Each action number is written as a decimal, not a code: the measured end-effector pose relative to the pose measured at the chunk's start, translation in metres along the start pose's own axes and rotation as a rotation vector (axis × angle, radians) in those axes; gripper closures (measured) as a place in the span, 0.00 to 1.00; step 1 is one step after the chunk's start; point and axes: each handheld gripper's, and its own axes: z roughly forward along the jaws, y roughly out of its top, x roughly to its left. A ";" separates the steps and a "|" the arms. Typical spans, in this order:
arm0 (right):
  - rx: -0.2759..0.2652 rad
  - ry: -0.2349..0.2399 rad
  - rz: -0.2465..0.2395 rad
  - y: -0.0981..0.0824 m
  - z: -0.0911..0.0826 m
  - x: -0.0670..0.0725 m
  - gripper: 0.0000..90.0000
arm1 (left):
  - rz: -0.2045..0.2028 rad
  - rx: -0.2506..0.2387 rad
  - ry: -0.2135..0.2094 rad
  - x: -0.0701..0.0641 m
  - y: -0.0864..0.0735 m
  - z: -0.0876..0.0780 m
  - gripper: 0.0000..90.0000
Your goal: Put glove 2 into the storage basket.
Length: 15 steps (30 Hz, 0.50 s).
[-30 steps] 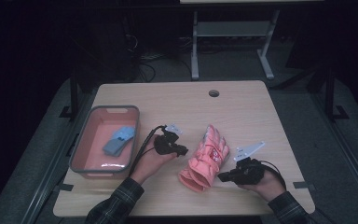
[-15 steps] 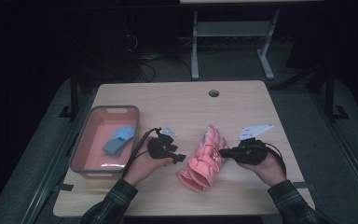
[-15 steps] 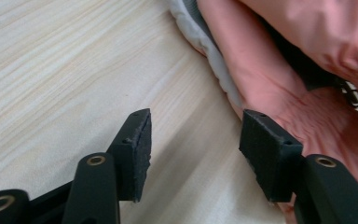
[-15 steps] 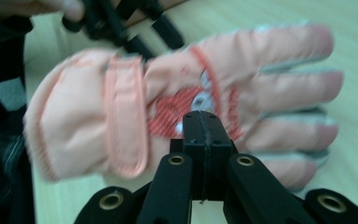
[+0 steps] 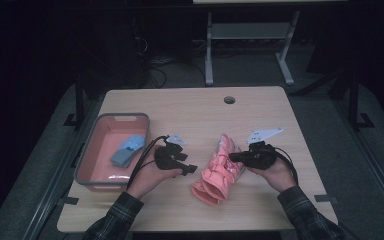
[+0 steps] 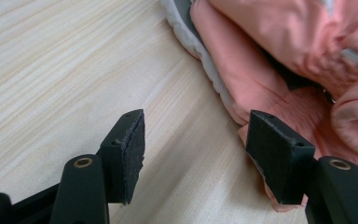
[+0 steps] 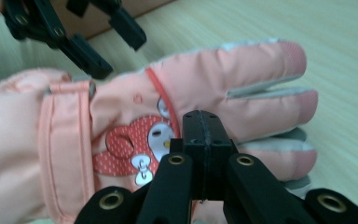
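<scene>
black left gripper (image 6: 191, 154) jaws have just been opening, nothing between them; the right gripper (image 7: 204, 140) is pressed together against a padded pink ski glove (image 5: 220, 170) lying mid-table. unpinned, the glove may be dragged aside.

Dim room here, and the light falls mainly on the pale wooden table (image 5: 195, 120), its grain running side to side, with a round dark cable hole (image 5: 229, 100) up near twelve o'clock. Grey floor (image 5: 330, 100) spreads all around the table, darker toward the edges. Straight behind, at twelve, a light metal stand (image 5: 245, 45) plants its two legs on the floor, and at eleven a tangle of dark cables (image 5: 155, 65) lies beside it. Beyond that, blackness swallows the walls.
</scene>
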 end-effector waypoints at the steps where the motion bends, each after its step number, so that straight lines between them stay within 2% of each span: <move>1: 0.008 0.002 0.002 -0.001 0.002 0.000 1.00 | 0.001 -0.003 0.001 0.000 0.000 0.000 0.42; 4: 0.031 0.004 0.004 -0.003 0.008 -0.001 1.00 | -0.009 -0.014 0.000 -0.001 0.000 0.000 0.41; 7: 0.049 0.011 0.015 -0.006 0.014 -0.002 1.00 | 0.005 -0.009 -0.004 -0.001 0.002 -0.003 0.41; 10: 0.086 -0.005 0.015 -0.009 0.021 -0.003 1.00 | 0.005 -0.018 -0.012 -0.003 0.005 -0.006 0.39; 12: 0.077 0.003 0.015 -0.011 0.025 -0.003 1.00 | -0.002 -0.028 -0.015 -0.005 0.007 -0.007 0.39; 15: 0.095 -0.002 0.008 -0.010 0.028 0.000 1.00 | 0.018 -0.024 -0.028 -0.006 0.012 -0.011 0.38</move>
